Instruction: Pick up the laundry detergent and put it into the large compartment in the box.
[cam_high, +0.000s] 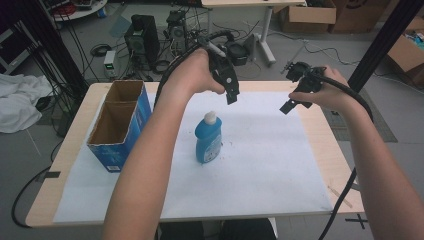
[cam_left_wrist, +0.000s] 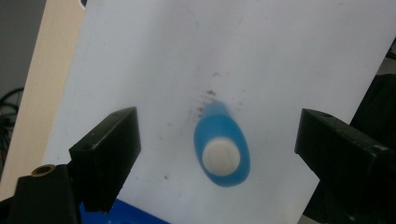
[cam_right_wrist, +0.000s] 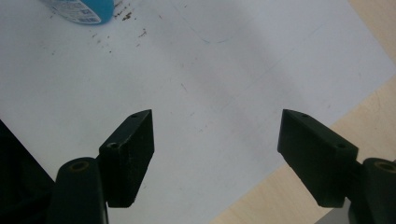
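High view: a person's forearms reach in over a bench (cam_high: 325, 145) covered by a white sheet (cam_high: 260, 165). A blue bottle (cam_high: 207, 140) with a white cap stands upright near the sheet's middle. An open blue cardboard box (cam_high: 120, 125) sits well to its left. The left hand-held gripper (cam_high: 230, 92) hangs above and just behind the bottle, holding nothing. The right hand-held gripper (cam_high: 292, 104) hovers well off to the right, also holding nothing.

Left gripper view: looking straight down, the blue bottle (cam_left_wrist: 222, 149) sits between the two wide-open jaws of the left hand-held gripper (cam_left_wrist: 217, 149), nearer the left jaw's side than dead centre. A tall, narrow bottle could tip if one jaw strikes the cap on the way down, or if the jaws close unevenly and push it sideways.

Right gripper view: the right hand-held gripper (cam_right_wrist: 215, 140) is spread wide over the bare white sheet (cam_right_wrist: 224, 84), grasping nothing. The bottle's base (cam_right_wrist: 84, 9) shows at the top left, far away, so this gripper could not steady a toppling bottle.
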